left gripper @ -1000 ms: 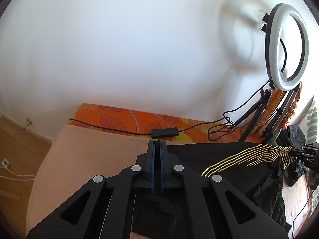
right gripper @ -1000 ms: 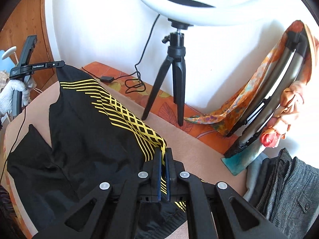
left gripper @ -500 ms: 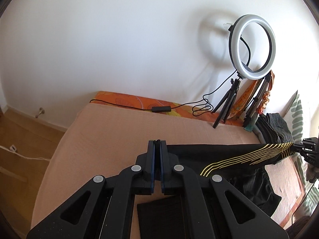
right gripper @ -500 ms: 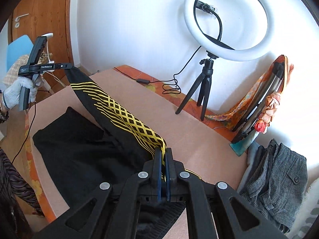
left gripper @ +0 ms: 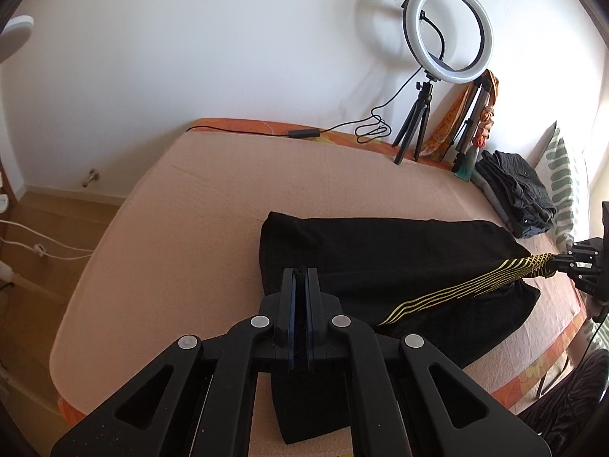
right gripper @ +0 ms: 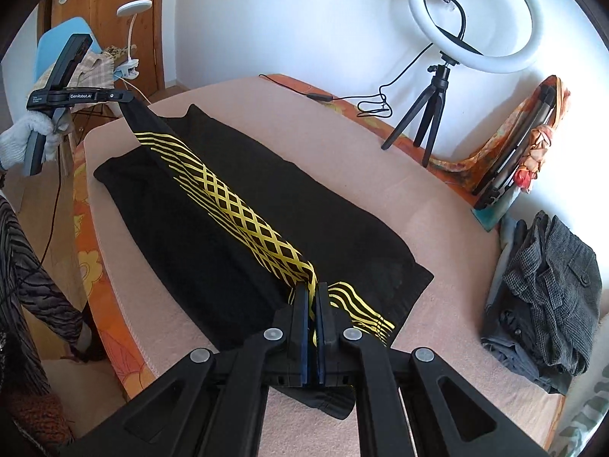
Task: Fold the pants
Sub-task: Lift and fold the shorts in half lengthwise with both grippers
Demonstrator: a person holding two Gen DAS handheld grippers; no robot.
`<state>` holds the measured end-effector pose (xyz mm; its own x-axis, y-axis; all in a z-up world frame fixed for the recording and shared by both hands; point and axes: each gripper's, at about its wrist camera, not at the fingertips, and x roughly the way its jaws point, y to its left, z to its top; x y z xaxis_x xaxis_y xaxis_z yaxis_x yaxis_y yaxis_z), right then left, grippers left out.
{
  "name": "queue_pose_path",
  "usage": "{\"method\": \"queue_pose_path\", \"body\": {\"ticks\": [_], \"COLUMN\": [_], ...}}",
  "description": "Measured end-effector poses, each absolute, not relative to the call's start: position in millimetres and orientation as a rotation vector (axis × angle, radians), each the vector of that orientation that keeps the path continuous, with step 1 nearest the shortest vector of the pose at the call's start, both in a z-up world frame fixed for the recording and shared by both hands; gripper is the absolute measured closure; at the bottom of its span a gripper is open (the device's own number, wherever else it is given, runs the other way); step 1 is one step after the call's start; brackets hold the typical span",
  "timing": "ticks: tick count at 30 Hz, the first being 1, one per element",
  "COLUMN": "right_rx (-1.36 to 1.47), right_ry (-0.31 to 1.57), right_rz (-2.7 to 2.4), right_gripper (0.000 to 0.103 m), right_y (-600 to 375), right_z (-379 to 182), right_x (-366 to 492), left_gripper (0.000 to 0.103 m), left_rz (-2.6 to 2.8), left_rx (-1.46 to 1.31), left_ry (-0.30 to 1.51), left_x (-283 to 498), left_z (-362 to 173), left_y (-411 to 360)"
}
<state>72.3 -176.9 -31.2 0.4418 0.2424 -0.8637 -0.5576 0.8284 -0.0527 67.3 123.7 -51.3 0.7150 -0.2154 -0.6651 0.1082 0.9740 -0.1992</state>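
Note:
Black pants (right gripper: 319, 213) with a yellow lattice stripe (right gripper: 243, 213) lie stretched lengthwise on the peach-covered bed (right gripper: 437, 205). My right gripper (right gripper: 312, 289) is shut on the near end of the pants at the stripe. My left gripper (right gripper: 127, 97) is shut on the far end and holds that edge lifted above the bed. In the left wrist view my left gripper (left gripper: 300, 278) pinches black cloth, the pants (left gripper: 380, 247) run to the right, and the right gripper (left gripper: 571, 262) holds the striped end.
A ring light on a tripod (right gripper: 437, 114) stands at the wall with its cable (right gripper: 342, 99) on the bed. A pile of grey clothes (right gripper: 544, 285) lies at the right. A folded orange-patterned stand (right gripper: 521, 141) leans on the wall. A chair and lamp (right gripper: 76, 49) stand beyond the bed.
Both grippers have pulled back from the wall and ring light, drawing the pants towards the near side. The lower layer now lies flat on the bed, with the upper striped edge held taut.

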Motion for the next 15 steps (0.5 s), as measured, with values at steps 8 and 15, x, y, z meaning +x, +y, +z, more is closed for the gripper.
{"method": "queue_pose_path", "body": {"ticks": [8, 15], "right_rx": [-0.390, -0.421], "right_ry": [1.029, 1.063], "right_rz": [0.498, 0.491], "right_gripper": [0.102, 0.102], "right_y": [-175.2, -172.9], "right_z": [-59.6, -76.7], "right_x": [45.9, 42.8], "left_gripper": [0.100, 0.100], "left_rz": [-0.212, -0.218], "left_rx": [-0.134, -0.045], "left_ry": [0.814, 0.880], "left_x": [36.3, 22.4], "left_z": [-71.1, -86.1], "left_y": [120.5, 109.6]}}
